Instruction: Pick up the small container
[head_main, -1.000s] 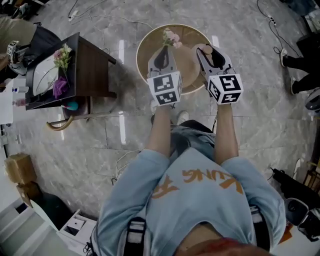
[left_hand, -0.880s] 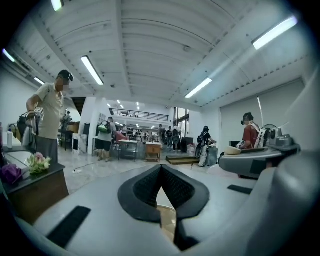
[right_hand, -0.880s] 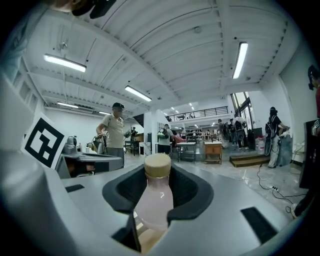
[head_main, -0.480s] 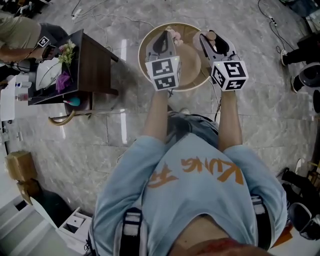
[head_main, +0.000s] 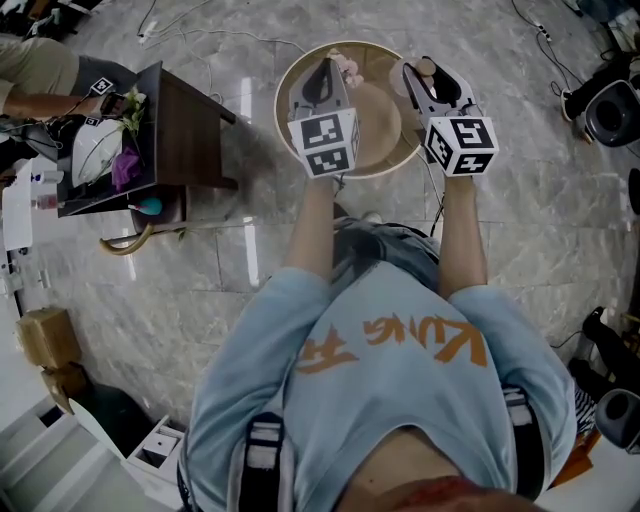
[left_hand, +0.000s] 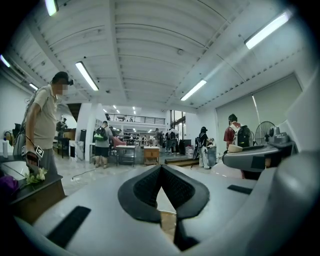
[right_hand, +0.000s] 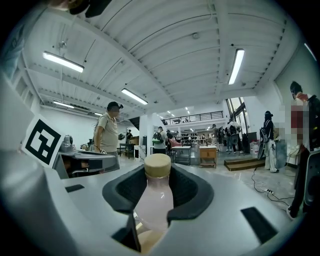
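The small container is a pale pink bottle (right_hand: 154, 202) with a tan cap. It stands upright between the pads of my right gripper (right_hand: 157, 194), which is shut on it. In the head view the bottle's cap (head_main: 424, 70) shows at the tip of the right gripper (head_main: 424, 78), over the right edge of a round wooden table (head_main: 378, 125). My left gripper (head_main: 325, 75) hovers over the table's middle, beside a small bunch of pink flowers (head_main: 348, 68). Its jaws (left_hand: 161, 170) are shut tip to tip with nothing between them.
A dark side table (head_main: 190, 130) with flowers (head_main: 130, 103) and a white dish stands to the left, with a seated person (head_main: 40, 70) beside it. Cables (head_main: 545, 45) run over the marble floor. Several people stand far off in the hall.
Both grippers have shifted a little farther over the round table, with the bottle still in the right one. A person has come into view at the side table.
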